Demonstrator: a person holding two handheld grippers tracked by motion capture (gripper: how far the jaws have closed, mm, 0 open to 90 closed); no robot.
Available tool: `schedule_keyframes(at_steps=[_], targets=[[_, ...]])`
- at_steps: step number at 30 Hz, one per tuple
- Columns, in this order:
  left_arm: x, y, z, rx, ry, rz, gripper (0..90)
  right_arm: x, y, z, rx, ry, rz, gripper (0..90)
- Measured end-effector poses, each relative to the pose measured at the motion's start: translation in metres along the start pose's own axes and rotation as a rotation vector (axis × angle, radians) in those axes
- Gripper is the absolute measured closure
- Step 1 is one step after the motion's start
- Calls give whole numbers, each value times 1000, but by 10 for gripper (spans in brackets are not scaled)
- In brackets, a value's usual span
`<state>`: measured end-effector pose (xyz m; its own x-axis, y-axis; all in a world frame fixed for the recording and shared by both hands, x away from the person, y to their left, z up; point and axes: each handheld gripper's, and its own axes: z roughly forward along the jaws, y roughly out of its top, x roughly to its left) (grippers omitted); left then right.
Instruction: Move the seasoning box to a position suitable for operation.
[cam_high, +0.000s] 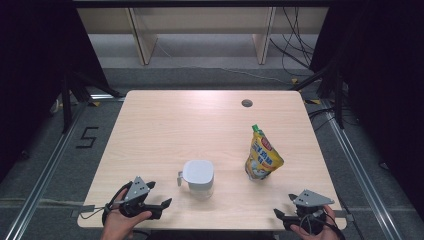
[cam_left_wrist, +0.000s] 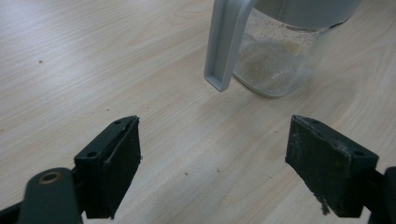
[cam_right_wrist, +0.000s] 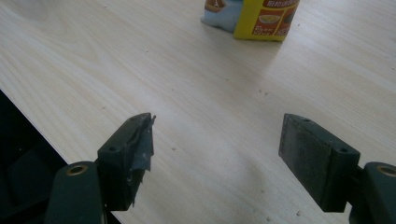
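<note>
A clear plastic jug (cam_high: 198, 180) with a white lid and a pale handle (cam_high: 179, 178) stands near the table's front middle. Its handle (cam_left_wrist: 225, 42) and its see-through body (cam_left_wrist: 275, 60), dusted with residue inside, show just ahead in the left gripper view. A yellow stand-up pouch (cam_high: 263, 156) with a green cap stands to the jug's right; its base (cam_right_wrist: 254, 16) shows in the right gripper view. My left gripper (cam_high: 164, 207) rests at the front left edge, pointing toward the jug, open and empty (cam_left_wrist: 212, 158). My right gripper (cam_high: 282, 207) sits at the front right edge, open and empty (cam_right_wrist: 217, 149).
The wooden table (cam_high: 165, 125) has a round cable hole (cam_high: 246, 103) at its back right. Its front edge lies close under both hands; the right gripper view shows the edge (cam_right_wrist: 42, 126) dropping off at left. Dark floor, metal rails and cables surround the table.
</note>
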<state>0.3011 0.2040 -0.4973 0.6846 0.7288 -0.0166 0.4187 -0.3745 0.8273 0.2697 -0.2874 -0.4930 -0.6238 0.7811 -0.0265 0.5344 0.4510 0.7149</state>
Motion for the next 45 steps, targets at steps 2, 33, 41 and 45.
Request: schedule_keyframes(at_steps=[2,33,41,45], targets=[[0,0,-1,4,4,-10,180,1,0,0,6,2,16,272],[2,25,21,-69,-39,140,344,-3,2,3,-1,-11,-38,275],[1,33,41,-56,-63,156,451,-3,2,4,-2,-3,-43,275],[3,35,47,-53,-74,167,508,-3,2,5,-2,-1,-44,275]])
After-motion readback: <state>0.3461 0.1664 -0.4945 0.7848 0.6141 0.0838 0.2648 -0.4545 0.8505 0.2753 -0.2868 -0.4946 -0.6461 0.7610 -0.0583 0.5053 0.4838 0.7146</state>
